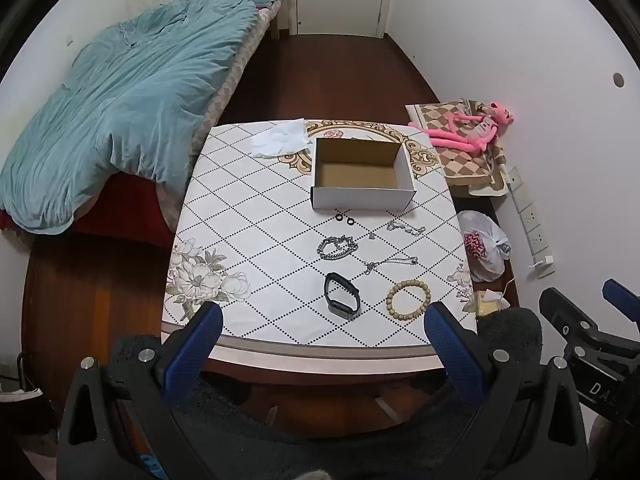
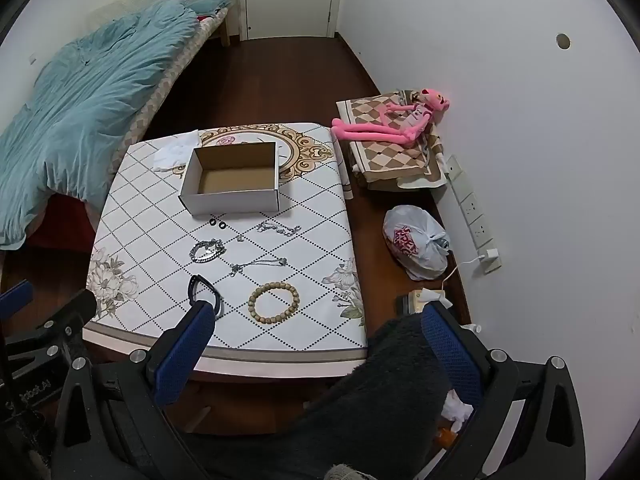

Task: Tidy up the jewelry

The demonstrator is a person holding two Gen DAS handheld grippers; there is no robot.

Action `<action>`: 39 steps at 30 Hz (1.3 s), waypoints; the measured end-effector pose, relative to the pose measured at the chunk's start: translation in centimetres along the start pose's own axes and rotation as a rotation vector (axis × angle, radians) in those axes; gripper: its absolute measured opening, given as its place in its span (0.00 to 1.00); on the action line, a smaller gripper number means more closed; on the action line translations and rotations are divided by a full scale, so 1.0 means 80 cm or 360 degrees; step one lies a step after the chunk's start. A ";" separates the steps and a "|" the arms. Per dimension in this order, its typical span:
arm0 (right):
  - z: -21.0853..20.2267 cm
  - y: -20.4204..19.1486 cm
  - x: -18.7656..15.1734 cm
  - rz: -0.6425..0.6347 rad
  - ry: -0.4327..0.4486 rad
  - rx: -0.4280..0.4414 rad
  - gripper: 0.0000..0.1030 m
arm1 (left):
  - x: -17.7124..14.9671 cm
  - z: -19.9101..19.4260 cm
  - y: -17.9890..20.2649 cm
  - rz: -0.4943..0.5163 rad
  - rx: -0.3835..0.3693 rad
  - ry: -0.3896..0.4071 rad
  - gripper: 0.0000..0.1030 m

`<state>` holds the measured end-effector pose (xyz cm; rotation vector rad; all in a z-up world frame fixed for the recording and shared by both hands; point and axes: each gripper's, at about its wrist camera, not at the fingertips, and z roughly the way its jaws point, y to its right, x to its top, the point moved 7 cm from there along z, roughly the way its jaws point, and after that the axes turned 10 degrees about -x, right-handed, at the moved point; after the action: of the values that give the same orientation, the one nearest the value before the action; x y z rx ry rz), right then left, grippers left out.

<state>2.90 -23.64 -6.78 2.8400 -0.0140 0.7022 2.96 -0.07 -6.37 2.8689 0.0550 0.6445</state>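
Beyond left hand-held gripper (image 1: pixel 324 332) | jewelry: beaded bracelet (image 1: pixel 408 296) | apart, jaws wide

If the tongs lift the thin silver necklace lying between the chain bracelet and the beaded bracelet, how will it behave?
The thin silver necklace will probably go limp and dangle, since it lies in a loose, wavy line. It looks light, given its fine links. Its trailing end may drag or snag on the beaded bracelet nearby.

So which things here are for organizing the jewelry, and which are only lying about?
For the job: box, bead bracelet, black band, chain bracelet, two necklaces, two black rings.

Lying about: tissue, pink toy, plastic bag, blue quilt, power strip.
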 end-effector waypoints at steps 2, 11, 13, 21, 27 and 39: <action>0.000 0.001 0.000 -0.0005 0.0006 -0.0021 1.00 | 0.000 0.000 0.000 0.0000 0.0000 -0.0003 1.00; -0.002 0.002 0.000 -0.0003 0.0007 -0.0016 1.00 | 0.007 -0.006 0.002 0.0024 0.0005 0.0021 1.00; -0.002 0.002 0.000 -0.0004 0.0006 -0.0014 1.00 | 0.009 -0.007 0.002 0.0030 0.0005 0.0026 1.00; -0.004 0.003 -0.001 0.0000 0.0009 -0.0014 1.00 | 0.005 -0.008 0.003 0.0037 0.0014 0.0042 1.00; -0.005 0.003 0.000 -0.0003 0.0013 -0.0014 1.00 | 0.005 -0.009 0.003 0.0034 0.0016 0.0045 1.00; -0.006 0.004 0.001 0.0000 0.0012 -0.0013 1.00 | 0.007 -0.012 0.003 0.0033 0.0013 0.0055 1.00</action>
<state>2.68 -23.87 -6.25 2.8297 -0.0159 0.7114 3.06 -0.07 -5.25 2.8703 0.0328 0.6994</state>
